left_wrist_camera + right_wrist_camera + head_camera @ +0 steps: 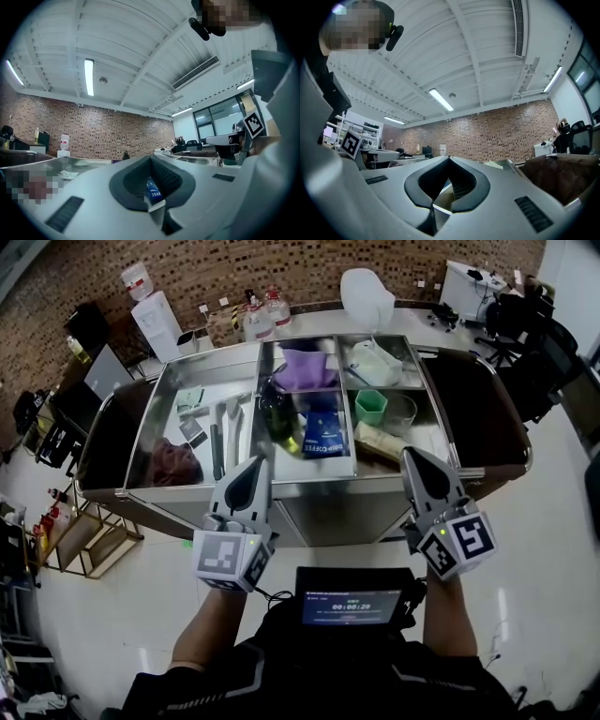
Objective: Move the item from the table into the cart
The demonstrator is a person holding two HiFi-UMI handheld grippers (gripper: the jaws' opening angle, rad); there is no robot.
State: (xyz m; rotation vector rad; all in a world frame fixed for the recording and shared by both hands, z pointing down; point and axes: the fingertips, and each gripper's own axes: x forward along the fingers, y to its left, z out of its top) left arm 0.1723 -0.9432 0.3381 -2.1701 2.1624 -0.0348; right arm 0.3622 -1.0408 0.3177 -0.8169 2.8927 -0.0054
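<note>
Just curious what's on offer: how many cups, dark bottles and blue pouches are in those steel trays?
Cups: 2 (green cup, clear cup)
Dark bottle: 1
Blue pouch: 1
Total: 4

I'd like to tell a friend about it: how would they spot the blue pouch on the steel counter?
Find the steel counter before the person; look in its middle section. Near the front sits the blue pouch, beside a dark green bottle. It is the only blue item, with white lettering low down.
</note>
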